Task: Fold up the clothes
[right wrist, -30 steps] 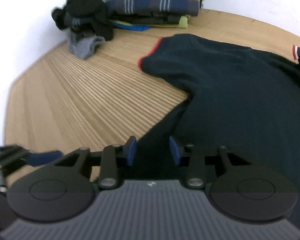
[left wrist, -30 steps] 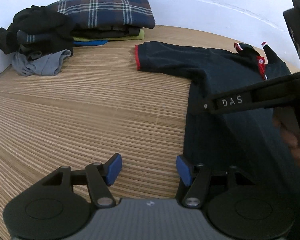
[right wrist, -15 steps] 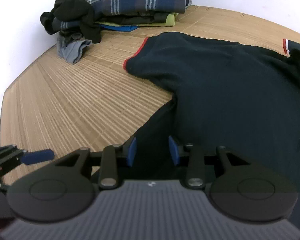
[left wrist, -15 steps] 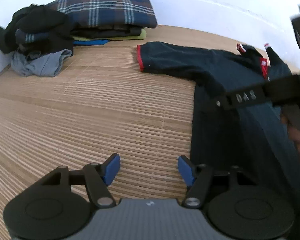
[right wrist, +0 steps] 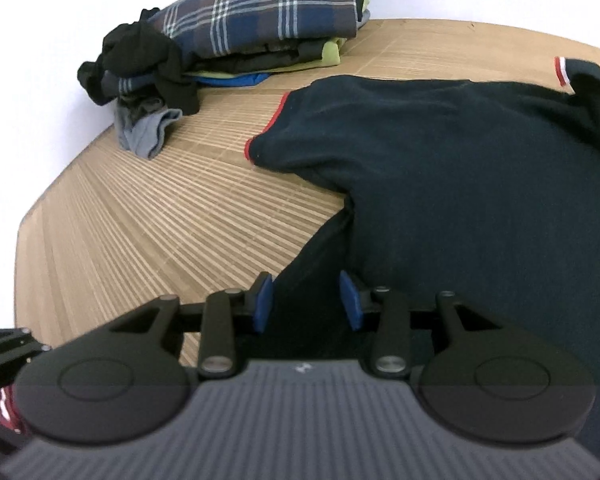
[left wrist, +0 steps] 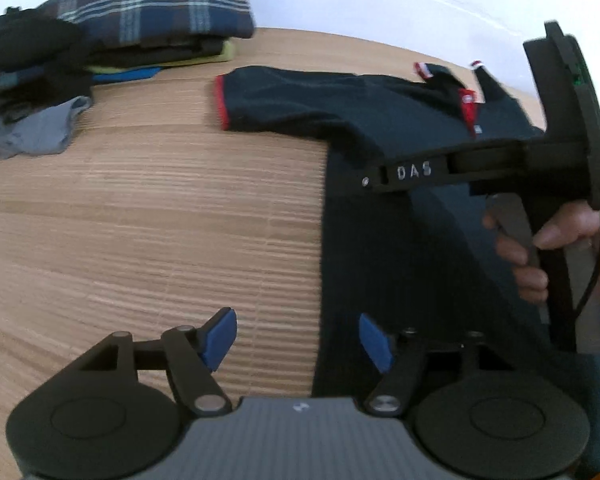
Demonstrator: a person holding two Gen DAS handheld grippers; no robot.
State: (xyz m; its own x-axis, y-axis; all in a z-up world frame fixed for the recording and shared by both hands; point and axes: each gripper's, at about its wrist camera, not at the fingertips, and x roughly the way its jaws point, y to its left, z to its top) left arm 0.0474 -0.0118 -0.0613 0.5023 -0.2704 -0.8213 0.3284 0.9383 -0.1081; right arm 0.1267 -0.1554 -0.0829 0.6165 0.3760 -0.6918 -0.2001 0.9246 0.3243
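1. Shirt (right wrist: 480, 184) is what we see first: a dark polo lying spread on the mat (left wrist: 140, 220), its red-edged sleeve (left wrist: 260, 100) stretched toward the pile (right wrist: 260, 32).
2. We find its collar (left wrist: 466, 100), trimmed in red and white, at the far end near the wall.
3. We see the left gripper (left wrist: 296, 336) low over the shirt's side edge; its jaws have just been opening and stand spread, one pad over the mat, the other over the cloth, pinching nothing.
4. We see the right gripper (right wrist: 308, 300) over the same edge, jaws partly spread, with dark cloth under the gap; the pads do not press it.
5. We note a hand (left wrist: 548, 248) on that gripper's handle.
6. We see a plaid garment topping the folded pile in the corner, with loose black and grey (right wrist: 148, 132) pieces beside it.
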